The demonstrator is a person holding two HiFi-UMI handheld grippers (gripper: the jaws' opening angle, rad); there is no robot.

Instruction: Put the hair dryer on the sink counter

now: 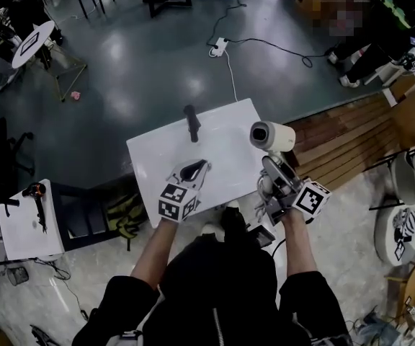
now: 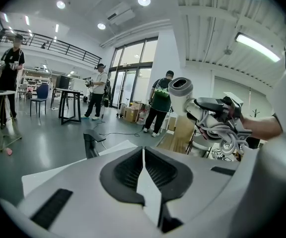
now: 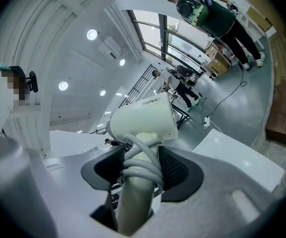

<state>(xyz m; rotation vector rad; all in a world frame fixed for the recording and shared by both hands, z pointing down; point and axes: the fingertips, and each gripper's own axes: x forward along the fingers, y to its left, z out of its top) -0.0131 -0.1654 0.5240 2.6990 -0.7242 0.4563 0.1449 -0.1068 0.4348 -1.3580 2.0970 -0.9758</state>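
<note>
I have the white hair dryer (image 1: pixel 272 136) clamped by its handle in my right gripper (image 1: pixel 274 173), the cord coiled round the handle. The dryer is held up at the right edge of the white sink counter (image 1: pixel 225 157). A black upright fixture (image 1: pixel 192 122) stands near the counter's far edge. Around it I see grey polished floor (image 1: pixel 143 63), wooden boards (image 1: pixel 341 139) to the right and a power strip (image 1: pixel 218 47) beyond. My right gripper points about level. My left gripper (image 1: pixel 193 170) hovers over the counter's near part, tipped slightly down, jaws together on nothing.
</note>
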